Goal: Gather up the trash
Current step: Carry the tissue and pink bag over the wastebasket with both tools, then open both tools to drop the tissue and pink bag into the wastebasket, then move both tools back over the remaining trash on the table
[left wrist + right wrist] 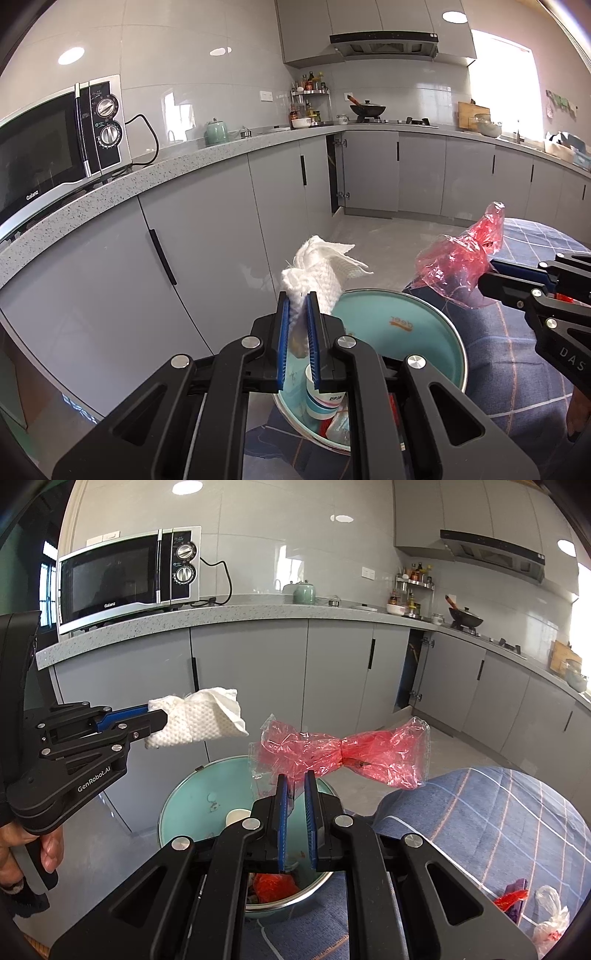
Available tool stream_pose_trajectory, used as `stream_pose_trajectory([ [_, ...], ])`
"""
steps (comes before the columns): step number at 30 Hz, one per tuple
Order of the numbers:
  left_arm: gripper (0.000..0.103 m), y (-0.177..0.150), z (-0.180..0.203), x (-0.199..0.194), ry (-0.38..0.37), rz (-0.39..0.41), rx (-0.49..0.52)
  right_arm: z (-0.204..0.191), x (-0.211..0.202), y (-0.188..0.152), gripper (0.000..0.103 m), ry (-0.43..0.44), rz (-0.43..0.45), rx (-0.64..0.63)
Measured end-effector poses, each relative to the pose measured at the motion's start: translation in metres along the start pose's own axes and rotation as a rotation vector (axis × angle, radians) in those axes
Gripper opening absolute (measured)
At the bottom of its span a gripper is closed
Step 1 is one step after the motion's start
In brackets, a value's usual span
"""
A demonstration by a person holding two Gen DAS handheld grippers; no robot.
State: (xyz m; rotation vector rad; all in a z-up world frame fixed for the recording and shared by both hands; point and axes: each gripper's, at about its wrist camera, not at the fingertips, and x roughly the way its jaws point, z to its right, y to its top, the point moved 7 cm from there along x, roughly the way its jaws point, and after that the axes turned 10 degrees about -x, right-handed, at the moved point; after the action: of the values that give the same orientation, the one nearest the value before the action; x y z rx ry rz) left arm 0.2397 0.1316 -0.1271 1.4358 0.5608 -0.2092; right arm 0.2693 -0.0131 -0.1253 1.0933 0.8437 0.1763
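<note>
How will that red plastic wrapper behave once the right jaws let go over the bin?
The red plastic wrapper looks thin and crinkled, so probably very light and floppy. It sticks out sideways past the bin rim, so it may drift or catch there rather than drop straight in.

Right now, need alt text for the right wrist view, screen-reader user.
The right gripper pinches a crumpled red plastic wrapper above a teal bin that already holds trash. To its left, the left gripper holds a white paper towel over the same bin. Behind are grey kitchen cabinets and a microwave on the counter.
</note>
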Motion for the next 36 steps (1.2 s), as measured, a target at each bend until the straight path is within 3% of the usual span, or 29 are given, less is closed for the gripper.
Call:
stream_pose_trajectory([
  [7, 0.015, -0.002, 0.002, 0.001, -0.009, -0.007, 0.004, -0.007, 0.009, 0.001, 0.012, 0.014, -0.015, -0.015],
  [8, 0.02, -0.003, 0.003, 0.001, 0.002, -0.004, 0.009, -0.008, 0.01, 0.001, 0.017, 0.013, -0.013, -0.017],
  [9, 0.036, -0.002, 0.002, 0.001, 0.008, 0.0, 0.01, -0.008, 0.01, 0.0, 0.021, 0.004, -0.008, -0.019],
  [11, 0.039, -0.002, 0.003, 0.001, 0.011, 0.006, 0.016, -0.007, 0.012, -0.003, 0.037, 0.006, -0.018, -0.013],
  [14, 0.042, -0.002, 0.006, -0.001, 0.036, 0.026, 0.051, -0.005, 0.017, -0.009, 0.038, -0.006, -0.039, -0.012],
  [22, 0.074, -0.003, 0.007, -0.004, 0.049, 0.039, 0.045, 0.005, 0.011, -0.017, 0.049, -0.039, -0.062, 0.032],
  [29, 0.075, -0.001, 0.017, -0.012, 0.025, 0.047, 0.059, 0.021, -0.016, -0.028, 0.054, -0.119, -0.096, 0.056],
  [36, 0.077, -0.012, 0.066, -0.029, -0.054, 0.038, 0.135, 0.049, -0.071, -0.058, 0.059, -0.203, -0.114, 0.091],
])
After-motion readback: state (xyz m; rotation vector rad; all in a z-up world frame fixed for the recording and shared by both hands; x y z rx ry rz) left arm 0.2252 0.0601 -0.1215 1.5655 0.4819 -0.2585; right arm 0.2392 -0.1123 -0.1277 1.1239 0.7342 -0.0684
